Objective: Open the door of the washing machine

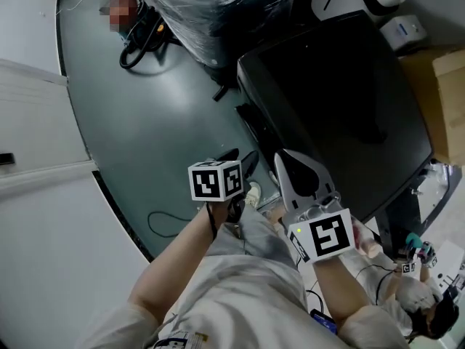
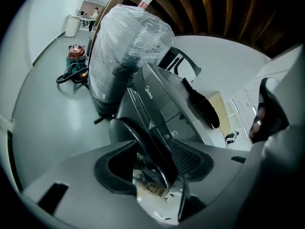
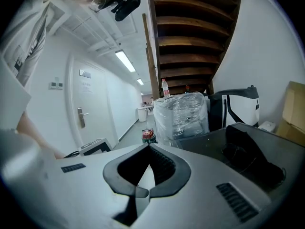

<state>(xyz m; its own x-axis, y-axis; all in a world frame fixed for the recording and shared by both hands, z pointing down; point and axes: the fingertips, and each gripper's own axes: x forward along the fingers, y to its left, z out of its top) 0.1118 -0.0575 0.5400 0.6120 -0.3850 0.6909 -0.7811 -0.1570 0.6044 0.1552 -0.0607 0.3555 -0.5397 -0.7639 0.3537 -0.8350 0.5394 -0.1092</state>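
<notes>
Left gripper (image 2: 156, 167): its jaws are clamped round the dark curved rim of the door (image 2: 148, 149), one pad on each side of it.
Door: round and dark-rimmed, on the front of the washing machine (image 1: 334, 107). It runs from the machine's front panel down into the gap between the left jaws.
Right gripper (image 3: 139, 189): jaws closed tip to tip with nothing between them. It is held over the near edge of the machine's dark top, clear of the door.
Machine top: a black cloth (image 3: 250, 160) lies on it.
Behind the machine: a bundle wrapped in clear film (image 2: 126, 46) stands on the grey floor (image 1: 160, 122).
</notes>
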